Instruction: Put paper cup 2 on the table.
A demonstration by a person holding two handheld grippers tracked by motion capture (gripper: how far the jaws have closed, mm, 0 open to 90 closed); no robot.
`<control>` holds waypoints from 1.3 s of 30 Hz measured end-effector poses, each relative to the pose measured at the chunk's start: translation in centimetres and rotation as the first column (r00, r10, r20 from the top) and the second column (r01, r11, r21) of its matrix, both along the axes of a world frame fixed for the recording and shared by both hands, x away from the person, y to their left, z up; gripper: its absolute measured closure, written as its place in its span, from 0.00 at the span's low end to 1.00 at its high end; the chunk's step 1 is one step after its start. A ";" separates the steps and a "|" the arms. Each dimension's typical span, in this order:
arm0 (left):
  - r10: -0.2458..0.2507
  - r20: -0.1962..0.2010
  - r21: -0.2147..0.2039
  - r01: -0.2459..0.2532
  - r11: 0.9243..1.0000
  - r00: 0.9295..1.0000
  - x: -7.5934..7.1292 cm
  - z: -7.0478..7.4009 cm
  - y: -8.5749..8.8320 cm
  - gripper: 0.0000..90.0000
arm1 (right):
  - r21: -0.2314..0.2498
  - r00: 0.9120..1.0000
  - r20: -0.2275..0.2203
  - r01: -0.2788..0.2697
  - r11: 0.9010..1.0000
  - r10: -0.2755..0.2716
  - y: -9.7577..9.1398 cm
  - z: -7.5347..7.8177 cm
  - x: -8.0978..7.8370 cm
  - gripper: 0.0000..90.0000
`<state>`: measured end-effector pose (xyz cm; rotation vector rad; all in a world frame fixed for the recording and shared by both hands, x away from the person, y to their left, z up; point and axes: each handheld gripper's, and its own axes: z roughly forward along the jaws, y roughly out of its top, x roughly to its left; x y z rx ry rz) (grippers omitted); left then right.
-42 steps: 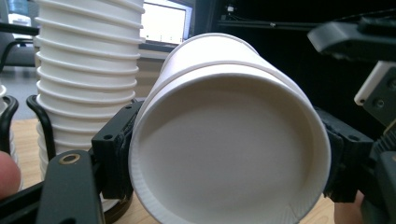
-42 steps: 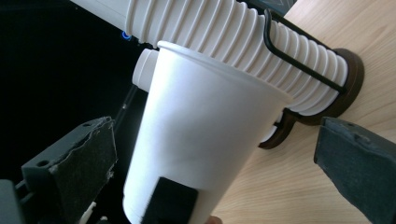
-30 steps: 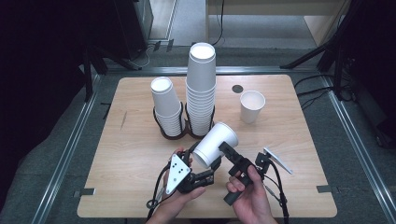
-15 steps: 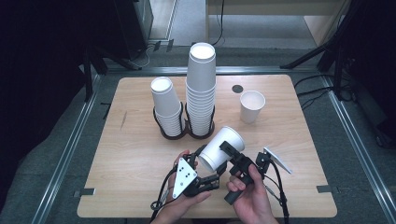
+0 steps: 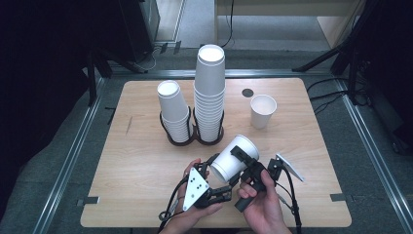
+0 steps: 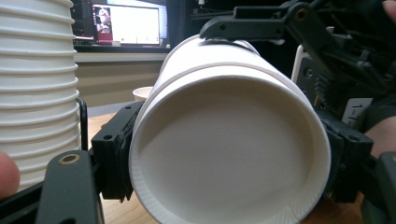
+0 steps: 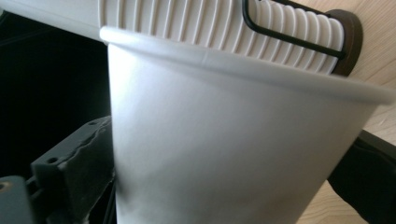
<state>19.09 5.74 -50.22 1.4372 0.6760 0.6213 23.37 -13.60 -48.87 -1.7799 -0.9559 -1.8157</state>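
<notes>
Cup [image 5: 235, 158] lying tilted above the bench's near edge, left gripper [image 5: 218, 171] clamping its base, right gripper [image 5: 243, 158] straddling its wall, jaws just closing; left gripper view, pads [image 6: 114, 154] pressing the base; right gripper view, jaws flanking the cup [image 7: 224, 140], contact unclear.

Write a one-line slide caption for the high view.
Both grippers, left and right, hold a tilted paper cup above the wooden table, near two racked cup stacks.
</notes>
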 end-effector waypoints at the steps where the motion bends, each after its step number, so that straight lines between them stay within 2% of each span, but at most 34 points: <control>1: 0.002 0.000 0.005 -0.002 1.000 1.000 0.0 0.0 0.0 0.25 | 0.004 1.000 -0.007 0.002 1.000 -0.002 0.0 0.0 0.0 0.08; 5: 0.005 0.010 0.009 -0.005 1.000 1.000 0.0 0.0 0.0 0.24 | 0.030 1.000 -0.001 0.013 0.999 -0.013 0.0 -0.2 0.0 0.11; 12: -0.006 0.005 0.011 0.006 1.000 1.000 0.1 0.0 0.2 0.23 | 0.036 1.000 0.003 0.022 0.999 -0.022 0.1 -0.2 -0.1 0.13; 20: -0.019 -0.024 0.039 0.020 0.999 1.000 0.1 0.4 0.3 0.23 | 0.024 0.999 0.026 0.036 0.999 -0.037 0.1 -0.1 -0.2 0.14; 22: -0.039 -0.052 0.033 0.040 0.999 0.998 0.1 0.6 0.4 0.20 | 0.027 0.999 0.032 0.037 0.999 -0.037 0.1 0.0 -0.3 0.14; 26: -0.027 -0.056 0.059 0.030 0.998 0.998 0.1 0.8 0.5 0.14 | 0.022 0.998 0.054 0.043 0.999 -0.045 0.1 0.2 -0.3 0.14; 32: -0.019 -0.067 0.074 0.024 0.997 0.998 0.0 0.9 0.5 0.11 | -0.003 0.995 0.082 0.065 0.998 -0.065 0.0 0.3 -0.3 0.14; 35: -0.020 -0.072 0.081 0.025 0.996 0.997 0.0 0.9 0.6 0.10 | -0.054 0.989 0.121 0.087 0.995 -0.080 -0.1 0.5 -0.6 0.14; 38: -0.021 -0.071 0.080 0.027 0.996 0.997 0.0 1.0 0.6 0.10 | -0.072 0.987 0.142 0.092 0.993 -0.081 0.0 0.8 -0.8 0.14; 39: -0.026 -0.071 0.077 0.031 0.997 0.997 0.0 1.0 0.6 0.10 | -0.084 0.982 0.161 0.108 0.991 -0.094 0.1 1.0 -0.8 0.14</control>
